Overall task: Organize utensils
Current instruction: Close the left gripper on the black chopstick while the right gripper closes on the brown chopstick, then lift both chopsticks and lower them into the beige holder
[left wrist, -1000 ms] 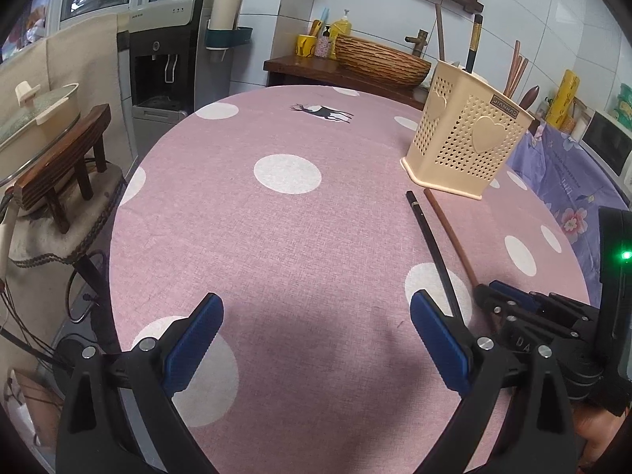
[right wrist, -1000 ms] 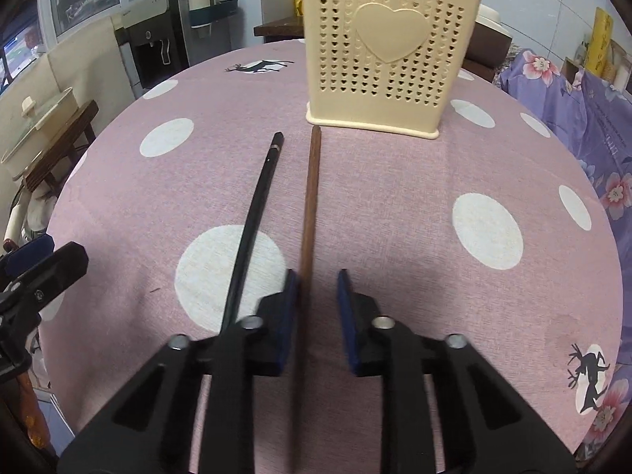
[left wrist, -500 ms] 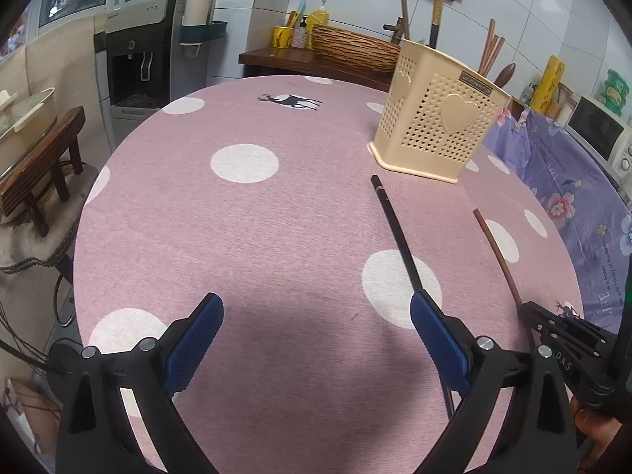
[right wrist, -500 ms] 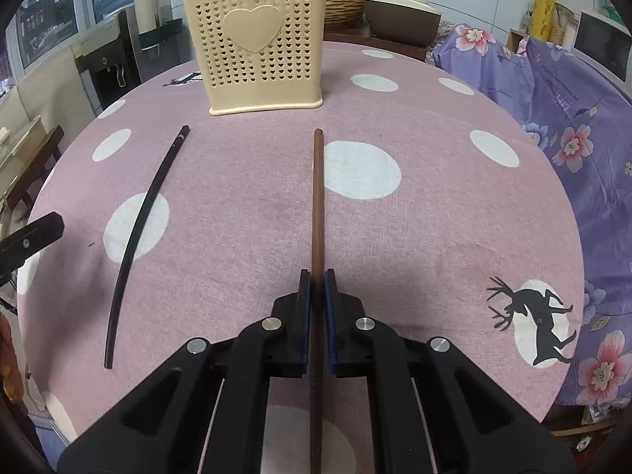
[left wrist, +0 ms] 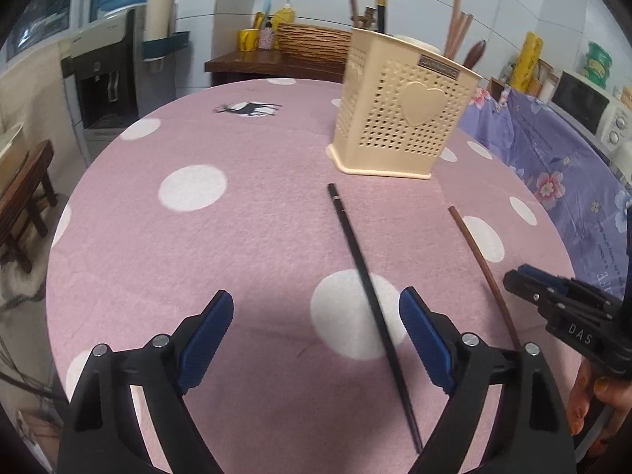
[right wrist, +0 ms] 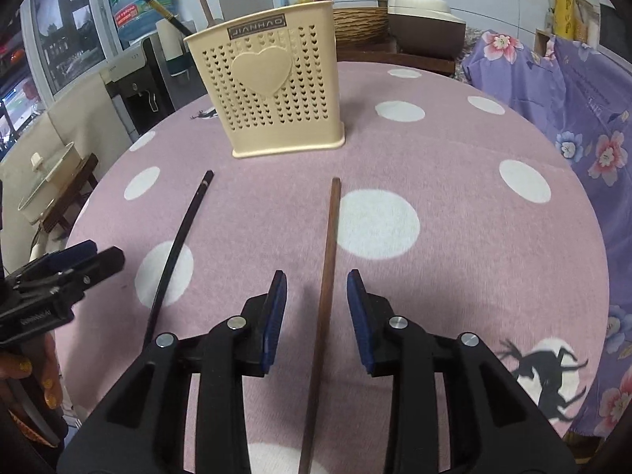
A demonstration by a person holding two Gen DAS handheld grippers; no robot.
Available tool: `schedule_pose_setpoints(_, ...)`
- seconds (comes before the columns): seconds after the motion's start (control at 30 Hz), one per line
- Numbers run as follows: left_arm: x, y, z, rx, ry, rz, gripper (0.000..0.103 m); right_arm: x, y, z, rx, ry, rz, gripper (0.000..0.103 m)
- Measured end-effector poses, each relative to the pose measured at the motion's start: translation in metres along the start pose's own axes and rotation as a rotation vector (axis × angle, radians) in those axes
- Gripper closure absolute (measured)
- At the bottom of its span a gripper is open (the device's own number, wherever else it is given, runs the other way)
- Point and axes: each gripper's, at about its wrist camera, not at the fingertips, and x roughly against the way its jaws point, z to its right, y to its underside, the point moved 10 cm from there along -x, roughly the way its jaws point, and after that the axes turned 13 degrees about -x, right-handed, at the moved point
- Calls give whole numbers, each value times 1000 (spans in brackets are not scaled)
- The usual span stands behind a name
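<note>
A cream perforated utensil holder [left wrist: 395, 118] [right wrist: 272, 91] stands on the pink dotted tablecloth [left wrist: 237, 237], with several utensils upright in it. A black chopstick [left wrist: 355, 252] [right wrist: 179, 237] lies flat between the jaws of my left gripper [left wrist: 316, 298], close to its right finger. The jaws are closing and the pads are clear of it. A brown chopstick [right wrist: 330, 245] [left wrist: 478, 252] lies on the cloth between the jaws of my right gripper [right wrist: 317, 276]. Those jaws are opening and no pad touches the stick.
A purple floral cloth [right wrist: 572, 91] covers a counter to the right, with a microwave [left wrist: 584, 106] on it. A water dispenser [left wrist: 106, 79] and a wooden stool [left wrist: 23, 185] stand left of the table. A wicker basket [left wrist: 312, 43] sits on a side table behind.
My right gripper carried the brown chopstick to the right, away from the black one, then let it go. My left gripper shifted right until the black chopstick lay between its jaws.
</note>
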Motion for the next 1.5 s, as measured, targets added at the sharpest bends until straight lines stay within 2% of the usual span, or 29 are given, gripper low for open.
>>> schedule_pose_setpoints(0.03, -6, -4, 3, -33, -14, -19, 19, -2, -3, 0, 7, 2, -1, 65)
schedule_pose_setpoints(0.1, -13, -11, 10, -64, 4, -39, 19, -8, -10, 1, 27, 22, -5, 63)
schedule_pose_setpoints(0.27, -30, -25, 11, -82, -8, -82, 19, -26, -23, 2, 61, 66, -24, 63)
schedule_pose_setpoints(0.37, -39, -26, 8, -56, -5, -111, 26, -38, -27, 3, 62, 79, -50, 63)
schedule_pose_setpoints(0.4, -42, -27, 8, -42, 4, -115, 33, -42, -28, 4, 56, 79, -61, 63)
schedule_pose_setpoints(0.43, -46, -27, 8, -29, 16, -125, 39, -46, -28, 6, 38, 76, -76, 63)
schedule_pose_setpoints(0.53, -55, -28, 15, -20, 40, -143, 44, -54, -33, 10, -7, 72, -89, 68)
schedule_pose_setpoints(0.73, -69, -33, 13, -26, 3, -156, 54, -62, -37, 5, 16, 90, -100, 75)
schedule_pose_setpoints(0.83, -73, -36, 11, -35, -19, -169, 55, -68, -37, 3, 27, 106, -114, 76)
schedule_pose_setpoints(0.93, -77, -39, 14, -77, -32, -190, 55, -70, -40, 3, 37, 131, -106, 84)
schedule_pose_setpoints(1.1, -81, -43, 14, -92, -52, -178, 56, -75, -44, -2, 57, 150, -107, 85)
schedule_pose_setpoints(1.2, -84, -46, 15, -97, -56, -174, 63, -77, -46, -5, 62, 151, -110, 90)
schedule_pose_setpoints(1.33, -86, -50, 15, -98, -49, -176, 79, -81, -49, -7, 61, 149, -110, 94)
schedule_pose_setpoints(1.5, -89, -52, 15, -85, -39, -175, 93, -83, -50, -9, 62, 152, -108, 94)
